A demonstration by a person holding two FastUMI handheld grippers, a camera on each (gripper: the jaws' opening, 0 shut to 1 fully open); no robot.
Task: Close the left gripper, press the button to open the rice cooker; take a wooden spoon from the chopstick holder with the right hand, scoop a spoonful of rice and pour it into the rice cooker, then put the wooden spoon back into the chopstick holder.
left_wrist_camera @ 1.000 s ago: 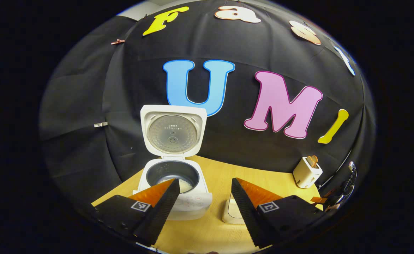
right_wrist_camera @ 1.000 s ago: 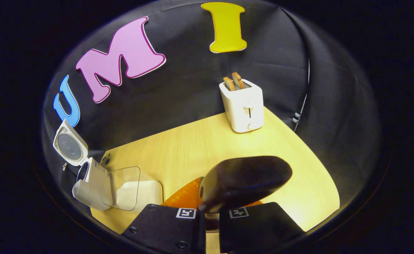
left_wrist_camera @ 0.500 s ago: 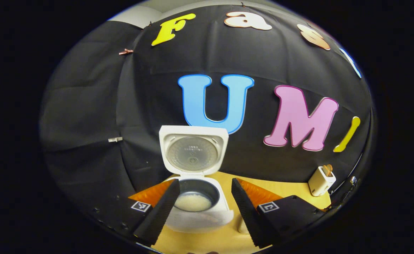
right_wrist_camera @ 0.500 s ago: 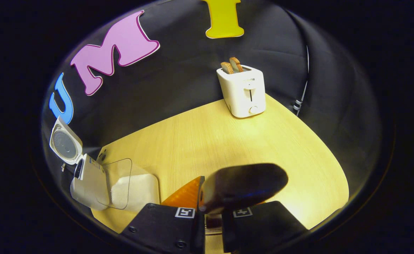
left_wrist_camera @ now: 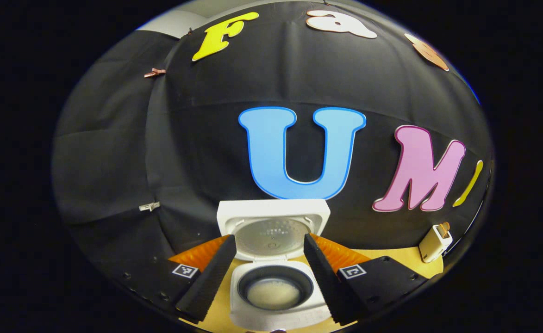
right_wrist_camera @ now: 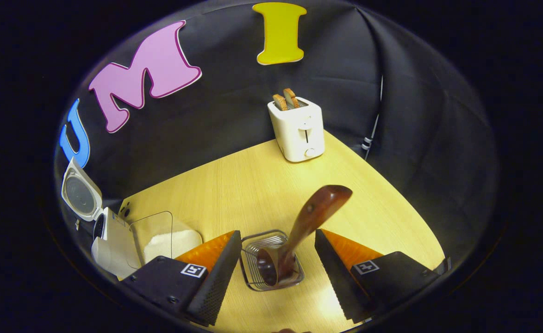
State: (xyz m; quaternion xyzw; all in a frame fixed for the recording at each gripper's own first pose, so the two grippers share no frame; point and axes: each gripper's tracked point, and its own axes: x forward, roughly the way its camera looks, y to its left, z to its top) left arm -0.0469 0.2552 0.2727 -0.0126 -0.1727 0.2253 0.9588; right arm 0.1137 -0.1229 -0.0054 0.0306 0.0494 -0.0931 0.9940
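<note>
My right gripper [right_wrist_camera: 276, 256] hangs released above the chopstick holder [right_wrist_camera: 271, 261], wooden spoon [right_wrist_camera: 306, 226] resting inside; my left gripper [left_wrist_camera: 266, 263] is open too.

Glossy dark brown wooden spoon [right_wrist_camera: 313, 217] in a shiny wire-metal holder [right_wrist_camera: 271, 261]; matt pale wood-grain tabletop [right_wrist_camera: 252, 189]; smooth white plastic rice cooker [left_wrist_camera: 276, 300].

A white toaster [right_wrist_camera: 297, 130] holding 2 toast slices [right_wrist_camera: 286, 100] stands on the wooden table [right_wrist_camera: 252, 189].
</note>
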